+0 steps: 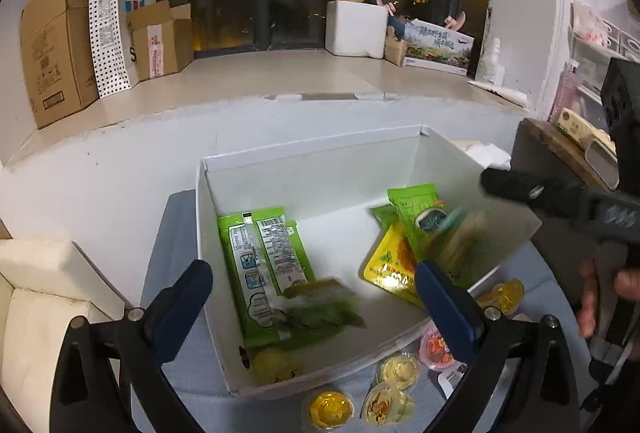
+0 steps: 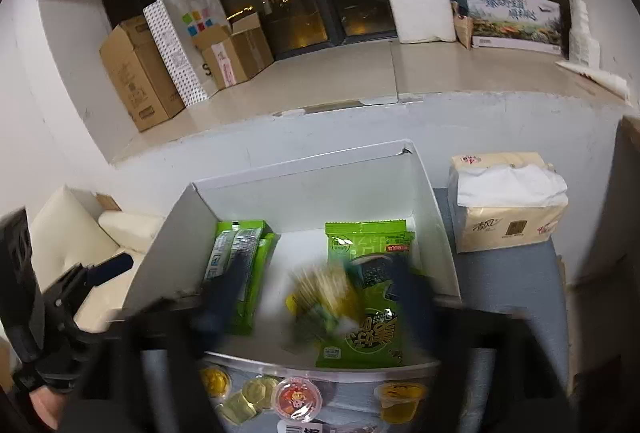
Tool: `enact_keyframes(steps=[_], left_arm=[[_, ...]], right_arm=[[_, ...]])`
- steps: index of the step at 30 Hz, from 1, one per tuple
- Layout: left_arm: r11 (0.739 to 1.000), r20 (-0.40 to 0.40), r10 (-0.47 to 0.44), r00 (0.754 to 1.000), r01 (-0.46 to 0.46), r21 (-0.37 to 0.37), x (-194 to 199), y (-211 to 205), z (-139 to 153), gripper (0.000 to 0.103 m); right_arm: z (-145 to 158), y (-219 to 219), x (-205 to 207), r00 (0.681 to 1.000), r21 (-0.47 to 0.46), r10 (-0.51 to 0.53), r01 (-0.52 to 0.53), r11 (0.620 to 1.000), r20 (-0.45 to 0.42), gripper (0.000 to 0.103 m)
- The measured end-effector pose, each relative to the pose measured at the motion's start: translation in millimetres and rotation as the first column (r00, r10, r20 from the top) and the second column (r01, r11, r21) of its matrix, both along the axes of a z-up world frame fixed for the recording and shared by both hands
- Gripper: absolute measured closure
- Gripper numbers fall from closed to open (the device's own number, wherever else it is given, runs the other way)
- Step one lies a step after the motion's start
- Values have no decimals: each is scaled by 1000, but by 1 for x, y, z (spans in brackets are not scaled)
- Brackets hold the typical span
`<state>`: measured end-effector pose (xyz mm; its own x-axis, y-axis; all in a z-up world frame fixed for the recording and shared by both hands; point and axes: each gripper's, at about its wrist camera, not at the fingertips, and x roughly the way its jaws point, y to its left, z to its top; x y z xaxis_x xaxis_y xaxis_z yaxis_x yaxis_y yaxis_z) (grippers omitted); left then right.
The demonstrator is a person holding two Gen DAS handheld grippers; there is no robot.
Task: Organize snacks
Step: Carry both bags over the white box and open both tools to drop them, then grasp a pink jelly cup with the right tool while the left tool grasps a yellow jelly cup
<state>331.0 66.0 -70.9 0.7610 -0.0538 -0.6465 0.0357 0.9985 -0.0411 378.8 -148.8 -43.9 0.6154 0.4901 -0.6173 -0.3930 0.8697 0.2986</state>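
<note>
Left wrist view
Left gripper (image 1: 314, 297): jaws wide apart, holding nothing, hovering over the near half of the white box (image 1: 320, 157).
Between the jaws: a green packet (image 1: 256, 253) lies label-up on the box floor; just ahead of the tips a blurred green-and-white pack (image 1: 320, 303) rests across its near end.
Right of the jaws: a yellow packet (image 1: 390, 265) under a green seaweed packet (image 1: 420, 209), leaning on the box's right wall.
Right gripper (image 1: 492, 181): reaches in from the right above that wall, with a blurred snack below it; I cannot tell whether it grips it.
Below the jaws, outside the box: jelly cups (image 1: 396, 369) on the grey cloth, not yet packed.

Right wrist view
Right gripper (image 2: 320, 297): fingers smeared by motion; jaw state cannot be told.
Between the jaws: a blurred yellow-green snack (image 2: 324, 293), over the box floor beside the seaweed packet (image 2: 368, 273).
Behind the jaws, near side: jelly cups (image 2: 296, 397) outside the box.
Right of the jaws: tissue pack (image 2: 508, 201), beside the box.

Doing it well: I judge the snack belongs in the bare middle strip, laid flat alongside the packets.
In the way: the near wall, and the left gripper crowding the same opening.
</note>
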Motion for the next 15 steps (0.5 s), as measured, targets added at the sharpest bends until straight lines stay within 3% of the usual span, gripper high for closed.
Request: enact_keyframes(steps=[8, 10, 15], left_arm=[[999, -5, 13, 1000, -13, -29, -7, 2, -6, 0], [1000, 0, 7, 1000, -7, -13, -11, -1, -4, 0], [1000, 17, -9, 1000, 8, 10, -34, -9, 3, 0]], right_arm=[[-2, -12, -10, 1000, -18, -21, 21, 1000, -1, 7], [-1, -17, -14, 1000, -3, -23, 23, 1000, -5, 1], [6, -32, -35, 1000, 28, -17, 17, 999, -1, 0]])
